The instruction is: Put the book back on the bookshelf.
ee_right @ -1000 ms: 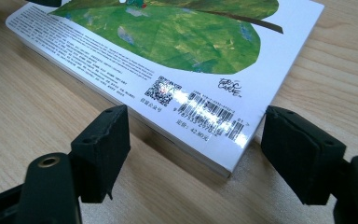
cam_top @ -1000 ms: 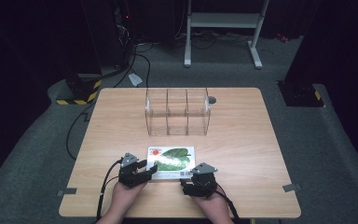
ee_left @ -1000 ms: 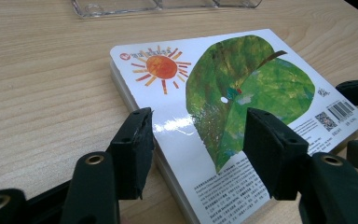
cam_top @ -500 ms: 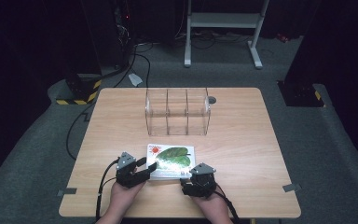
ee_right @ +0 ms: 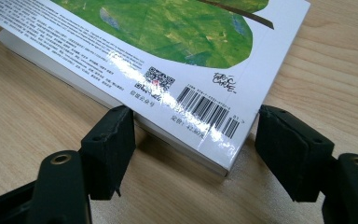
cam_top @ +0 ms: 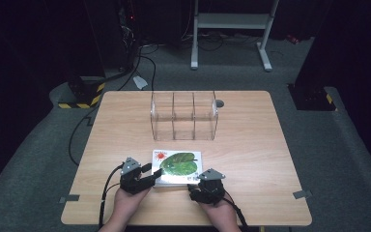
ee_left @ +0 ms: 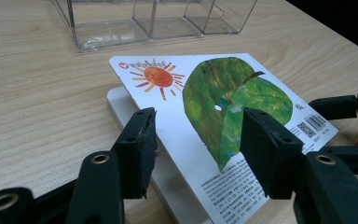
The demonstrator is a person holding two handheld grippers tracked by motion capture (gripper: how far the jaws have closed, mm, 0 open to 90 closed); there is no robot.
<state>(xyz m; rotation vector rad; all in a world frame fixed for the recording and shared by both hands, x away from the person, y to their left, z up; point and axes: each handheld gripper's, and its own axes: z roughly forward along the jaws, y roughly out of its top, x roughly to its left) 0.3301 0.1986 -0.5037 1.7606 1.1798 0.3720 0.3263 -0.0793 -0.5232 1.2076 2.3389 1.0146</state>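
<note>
Both claws (left (cam_top: pixel 150 175), right (cam_top: pixel 197 184)) flank the leaf-cover book (cam_top: pixel 178 166) on the table (cam_top: pixel 251 135).

The table (cam_top: pixel 251 140) sits brightly lit from overhead while the room around it falls away into near black. Glare streaks the book's (ee_right: pixel 177 51) glossy cover near the barcode, soft shadow pooling under its edge. Close jaws look slightly soft.

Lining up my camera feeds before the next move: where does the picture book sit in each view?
High view: book lies near the table's front edge, between both grippers.
Left gripper view: centre, back cover lifted, sun at upper left.
Right gripper view: top, barcode corner between the jaws.
Shared landmark: the green leaf on its cover.
</note>
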